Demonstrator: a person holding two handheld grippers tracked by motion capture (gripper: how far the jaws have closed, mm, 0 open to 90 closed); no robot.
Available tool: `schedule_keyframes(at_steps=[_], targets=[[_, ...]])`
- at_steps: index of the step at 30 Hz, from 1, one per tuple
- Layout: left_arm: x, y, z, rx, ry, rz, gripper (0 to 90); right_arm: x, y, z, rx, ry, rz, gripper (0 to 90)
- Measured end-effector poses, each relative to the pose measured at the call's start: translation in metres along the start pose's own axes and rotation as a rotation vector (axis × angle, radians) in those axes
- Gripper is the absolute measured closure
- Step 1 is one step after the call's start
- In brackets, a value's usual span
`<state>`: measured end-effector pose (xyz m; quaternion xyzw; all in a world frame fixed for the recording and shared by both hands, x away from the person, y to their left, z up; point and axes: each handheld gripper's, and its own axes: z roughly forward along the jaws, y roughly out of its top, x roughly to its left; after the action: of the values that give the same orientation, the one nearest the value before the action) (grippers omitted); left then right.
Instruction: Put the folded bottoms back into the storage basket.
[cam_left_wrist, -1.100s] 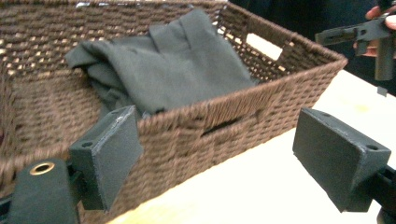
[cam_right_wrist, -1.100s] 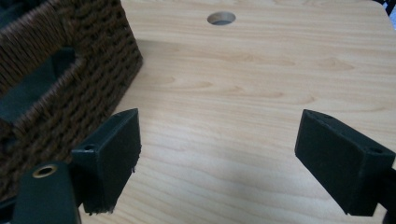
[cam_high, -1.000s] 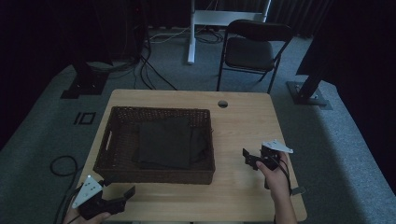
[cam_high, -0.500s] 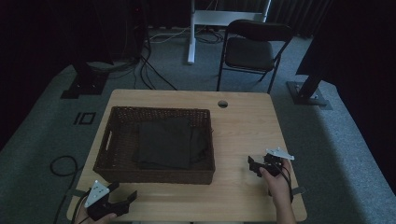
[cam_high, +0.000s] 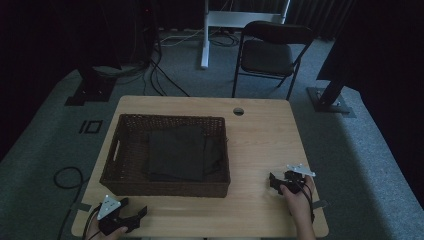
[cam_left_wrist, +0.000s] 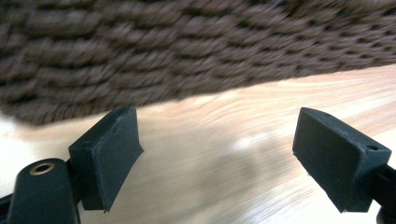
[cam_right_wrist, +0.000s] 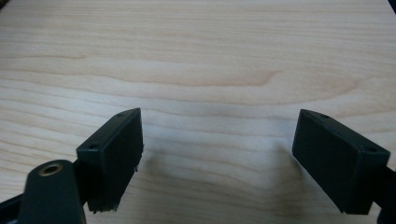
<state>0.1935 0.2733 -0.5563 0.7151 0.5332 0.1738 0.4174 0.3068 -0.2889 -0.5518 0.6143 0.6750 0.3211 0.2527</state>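
Both jaws apart and empty, the left hand-held gripper (cam_high: 131, 219) and right hand-held gripper (cam_high: 278, 181) rest low on the counter (cam_high: 260, 145) beside the wicker basket (cam_high: 116, 175) of folded dark cloth (cam_high: 177, 152), best reached slowly.

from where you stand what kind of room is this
Probably a studio or lab set up for recording, not a home. A lone wooden table stands on grey carpet among dark curtains, with cables and stand bases on the floor and a folding chair behind. A wicker basket holds dark cloth.
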Motion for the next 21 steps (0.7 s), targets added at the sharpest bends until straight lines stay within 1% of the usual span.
schedule_keyframes(at_steps=[1, 2, 4, 5, 7, 8, 9, 11, 14, 18, 21], targets=[[0.0012, -0.0012, 0.0005, -0.009, 0.019, 0.014, 15.7, -0.0008, -0.0006, -0.0001, 0.002, -0.006, 0.005, 15.8], [0.0019, -0.0015, 0.0007, -0.014, 0.036, 0.017, 15.7, -0.0015, -0.001, 0.0, 0.006, -0.01, 0.002, 15.8], [0.004, -0.0008, 0.0003, -0.013, 0.06, 0.009, 15.7, -0.0024, -0.0013, 0.0, 0.011, -0.013, 0.001, 15.8], [0.0047, -0.0007, 0.0005, -0.015, 0.072, 0.005, 15.7, -0.0027, -0.0013, 0.0001, 0.014, -0.022, -0.001, 15.7], [0.0066, -0.0021, 0.0022, -0.03, 0.113, 0.027, 15.7, -0.0023, -0.0013, 0.0007, 0.022, -0.037, -0.019, 15.3], [0.0073, -0.0029, 0.0028, -0.039, 0.124, 0.031, 15.7, -0.0017, -0.0013, 0.0008, 0.027, -0.038, -0.023, 13.8], [0.008, -0.0039, 0.0038, -0.046, 0.143, 0.045, 15.7, -0.0014, -0.0013, 0.0009, 0.028, -0.038, -0.024, 13.7], [0.0084, -0.0052, 0.0057, -0.06, 0.162, 0.06, 15.7, -0.0013, -0.0014, 0.001, 0.029, -0.039, -0.023, 13.4], [0.0092, -0.0078, 0.0092, -0.078, 0.198, 0.103, 15.7, -0.0011, -0.0014, 0.001, 0.029, -0.041, -0.019, 13.2], [0.0076, -0.0076, 0.01, -0.077, 0.216, 0.098, 15.7, -0.0013, -0.0014, 0.0012, 0.028, -0.043, -0.017, 13.0], [0.0075, -0.0077, 0.01, -0.077, 0.218, 0.098, 15.7, -0.0012, -0.0014, 0.0012, 0.029, -0.045, -0.016, 13.0]])
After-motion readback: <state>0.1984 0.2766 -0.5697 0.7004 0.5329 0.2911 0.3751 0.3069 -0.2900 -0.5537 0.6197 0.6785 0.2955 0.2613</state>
